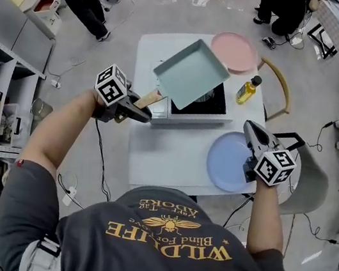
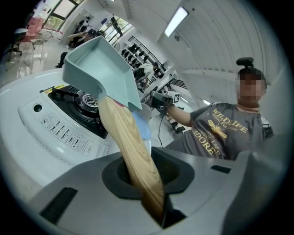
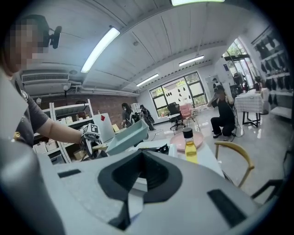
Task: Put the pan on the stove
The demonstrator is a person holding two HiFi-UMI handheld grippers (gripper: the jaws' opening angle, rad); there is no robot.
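A square teal pan (image 1: 190,73) with a wooden handle (image 1: 148,100) hangs tilted over the white portable stove (image 1: 189,117) and its black burner. My left gripper (image 1: 136,111) is shut on the handle's end, at the stove's left front corner. In the left gripper view the handle (image 2: 131,147) runs up from between the jaws to the pan (image 2: 98,64), above the stove (image 2: 59,124). My right gripper (image 1: 251,132) hovers over a blue plate (image 1: 229,165), its jaws together with nothing between them. From the right gripper view the pan (image 3: 128,135) shows at mid left.
The stove stands on a small white table (image 1: 165,157). A pink plate (image 1: 235,51) lies at the back right, and a bottle of yellow oil (image 1: 249,90) stands right of the stove. A wooden chair (image 1: 282,86) sits by the table's right side. Shelves line the left.
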